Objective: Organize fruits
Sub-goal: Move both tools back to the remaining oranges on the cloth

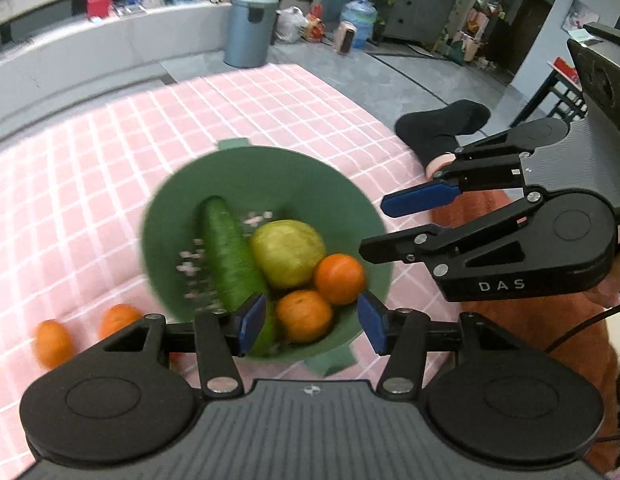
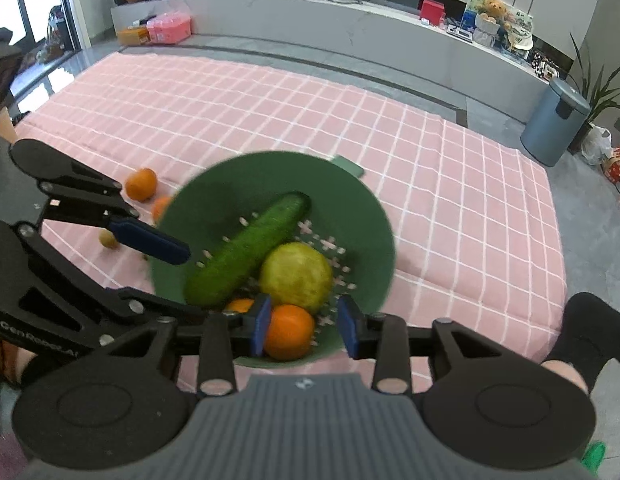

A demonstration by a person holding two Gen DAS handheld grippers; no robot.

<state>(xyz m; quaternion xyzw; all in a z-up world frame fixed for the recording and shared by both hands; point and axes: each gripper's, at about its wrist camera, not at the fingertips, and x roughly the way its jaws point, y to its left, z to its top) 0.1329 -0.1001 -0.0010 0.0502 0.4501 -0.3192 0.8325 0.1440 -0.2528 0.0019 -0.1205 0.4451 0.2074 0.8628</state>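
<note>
Fingers of the left gripper [image 1: 312,324] fill the lower middle of the left wrist view, spread wide with nothing between them, poised over the near rim of the green colander [image 1: 269,168]. The right gripper [image 2: 305,326], low in its own view, is likewise released; an orange [image 2: 289,332] sits in the gap between its blue pads, but the pads look clear of it, so I judge it not grasped. Inside the colander, at frame centre, lie two oranges [image 1: 340,278], a pale green round fruit [image 1: 287,252] and a cucumber [image 1: 229,252]. The cucumber's long axis runs diagonally: in the right wrist view from lower left to upper right, its far tip pointing toward the colander's far rim. Beyond the bowl, on the pink checked cloth [image 2: 350,120], two more oranges [image 1: 53,342] lie loose at lower left of the left wrist view, and a small brownish fruit [image 2: 109,239] shows at middle left of the right wrist view. By my judgement the sorting is well along but unfinished: most produce is gathered and those strays remain to collect.
</note>
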